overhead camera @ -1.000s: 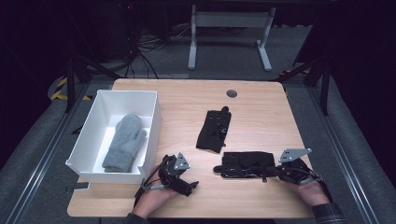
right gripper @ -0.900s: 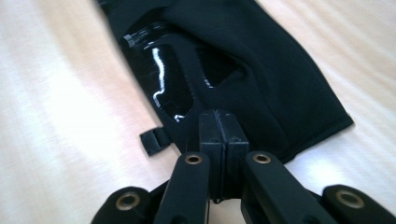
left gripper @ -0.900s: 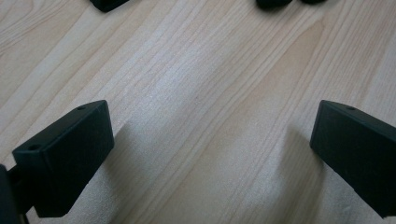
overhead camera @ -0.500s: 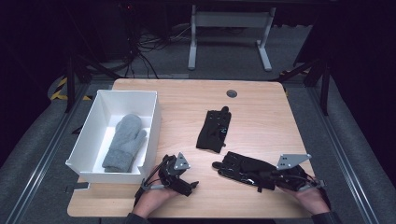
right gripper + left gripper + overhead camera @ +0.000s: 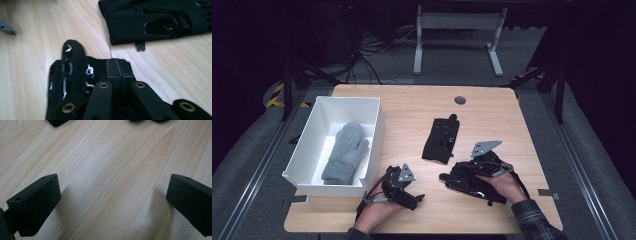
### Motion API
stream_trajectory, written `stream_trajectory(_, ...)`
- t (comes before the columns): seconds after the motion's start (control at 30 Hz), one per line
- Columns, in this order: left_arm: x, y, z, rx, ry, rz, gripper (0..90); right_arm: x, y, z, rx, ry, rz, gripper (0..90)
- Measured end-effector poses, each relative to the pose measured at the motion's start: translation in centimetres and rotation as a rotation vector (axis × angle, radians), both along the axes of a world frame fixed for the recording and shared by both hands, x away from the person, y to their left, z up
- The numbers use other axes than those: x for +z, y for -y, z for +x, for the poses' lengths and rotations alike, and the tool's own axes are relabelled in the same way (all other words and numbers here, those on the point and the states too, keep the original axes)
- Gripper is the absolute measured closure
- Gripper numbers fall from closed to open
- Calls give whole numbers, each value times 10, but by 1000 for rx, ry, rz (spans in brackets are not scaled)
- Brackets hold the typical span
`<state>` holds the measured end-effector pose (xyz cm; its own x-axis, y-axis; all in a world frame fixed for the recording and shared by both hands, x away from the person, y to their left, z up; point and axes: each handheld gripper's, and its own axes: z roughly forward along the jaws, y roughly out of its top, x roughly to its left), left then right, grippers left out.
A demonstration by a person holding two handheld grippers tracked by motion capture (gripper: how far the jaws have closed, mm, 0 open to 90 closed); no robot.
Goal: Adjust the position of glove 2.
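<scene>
A black glove lies flat at the table's middle, and its palm print shows at the top of the right gripper view. A second black glove lies bunched at the front right. My right gripper is shut on that glove; its jaws meet on the fabric. My left gripper rests near the front edge beside the white box. It is open, jaws wide apart over bare wood. A grey mitten lies inside the box.
The wooden table has a small dark round grommet near its far edge. A table frame stands on the floor beyond. Cables lie on the floor at the back left.
My right gripper has moved left and slightly away from the person, dragging the near black glove so it is bunched instead of flat. The left gripper has not moved.
</scene>
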<state>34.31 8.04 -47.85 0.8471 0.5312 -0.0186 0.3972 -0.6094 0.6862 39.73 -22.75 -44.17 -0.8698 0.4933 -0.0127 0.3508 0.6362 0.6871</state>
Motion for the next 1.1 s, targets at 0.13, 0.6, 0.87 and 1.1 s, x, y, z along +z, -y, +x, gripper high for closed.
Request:
stream_trajectory(0.13,0,0,0,0,0,0,0,-7,0,9,-18,-18,-8,900)
stream_trajectory(0.6,0,0,0,0,1,1,0,-8,39,18,-138,-6,-35,900)
stream_trajectory(0.87,0,0,0,1,0,1,0,-6,70,26,-246,12,-53,900)
stream_trajectory(1.1,0,0,0,1,0,1,0,-4,96,28,-323,24,-78,900)
